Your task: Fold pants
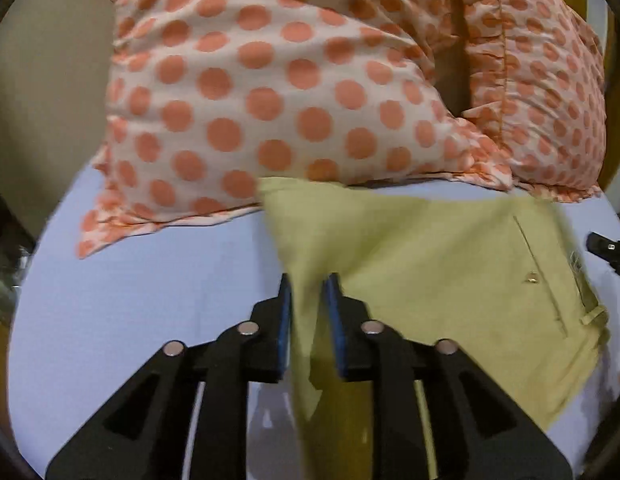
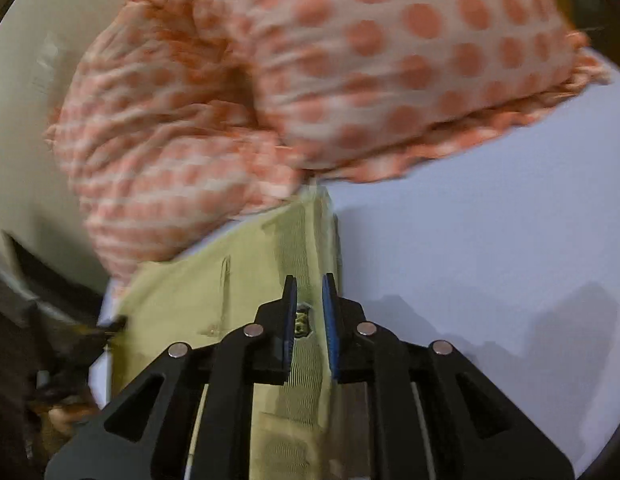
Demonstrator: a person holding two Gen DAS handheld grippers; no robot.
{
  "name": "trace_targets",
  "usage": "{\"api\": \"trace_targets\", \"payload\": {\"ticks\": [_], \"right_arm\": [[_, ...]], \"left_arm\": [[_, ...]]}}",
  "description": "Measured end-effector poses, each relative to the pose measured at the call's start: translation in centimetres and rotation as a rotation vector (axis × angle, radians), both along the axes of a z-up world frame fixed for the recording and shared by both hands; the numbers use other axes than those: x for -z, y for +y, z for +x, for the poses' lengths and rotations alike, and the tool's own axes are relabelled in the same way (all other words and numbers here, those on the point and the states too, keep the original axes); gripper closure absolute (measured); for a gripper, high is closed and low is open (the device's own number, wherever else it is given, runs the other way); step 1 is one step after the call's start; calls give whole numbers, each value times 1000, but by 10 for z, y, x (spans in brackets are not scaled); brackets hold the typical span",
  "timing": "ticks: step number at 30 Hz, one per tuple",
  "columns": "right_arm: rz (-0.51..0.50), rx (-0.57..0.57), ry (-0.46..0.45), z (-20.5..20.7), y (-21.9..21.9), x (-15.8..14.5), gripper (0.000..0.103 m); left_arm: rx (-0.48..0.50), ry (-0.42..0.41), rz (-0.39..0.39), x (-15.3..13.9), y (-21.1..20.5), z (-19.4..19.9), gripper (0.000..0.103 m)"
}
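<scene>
Yellow-green pants (image 1: pixel 450 272) lie on a pale blue sheet (image 1: pixel 129 300), their far edge against polka-dot pillows. My left gripper (image 1: pixel 307 288) is shut on a lifted fold of the pants at their left side; fabric hangs between the blue pads. In the right wrist view the pants (image 2: pixel 213 292) lie left of centre, and my right gripper (image 2: pixel 310 292) is shut on their waistband edge, with a metal button showing between the fingers. The right gripper's tip shows at the far right of the left wrist view (image 1: pixel 608 250).
Two white pillows with orange dots (image 1: pixel 269 92) (image 2: pixel 350 60) stand right behind the pants. A cream wall (image 1: pixel 49 100) lies to the left. The blue sheet (image 2: pixel 490 260) stretches right of the pants. A dark shape (image 2: pixel 49 340) sits at the left edge.
</scene>
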State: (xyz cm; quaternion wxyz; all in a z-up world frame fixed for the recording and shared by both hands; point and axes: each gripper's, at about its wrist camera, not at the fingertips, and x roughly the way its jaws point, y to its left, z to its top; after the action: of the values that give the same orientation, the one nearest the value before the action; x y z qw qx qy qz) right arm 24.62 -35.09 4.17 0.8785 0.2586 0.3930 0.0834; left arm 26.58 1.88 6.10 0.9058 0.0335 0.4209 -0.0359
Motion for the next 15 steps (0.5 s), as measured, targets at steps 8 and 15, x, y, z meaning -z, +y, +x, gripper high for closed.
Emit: {"api": "trace_targets", "payload": {"ticks": [8,15], "right_arm": [[65,-244,-78,-29,42,-6,26],[11,-214,73,-17,61,24,14]], "left_arm": [[204,8,-274,-15,1,-59,53],[126,167,-303,36,-11,-36,70]]}}
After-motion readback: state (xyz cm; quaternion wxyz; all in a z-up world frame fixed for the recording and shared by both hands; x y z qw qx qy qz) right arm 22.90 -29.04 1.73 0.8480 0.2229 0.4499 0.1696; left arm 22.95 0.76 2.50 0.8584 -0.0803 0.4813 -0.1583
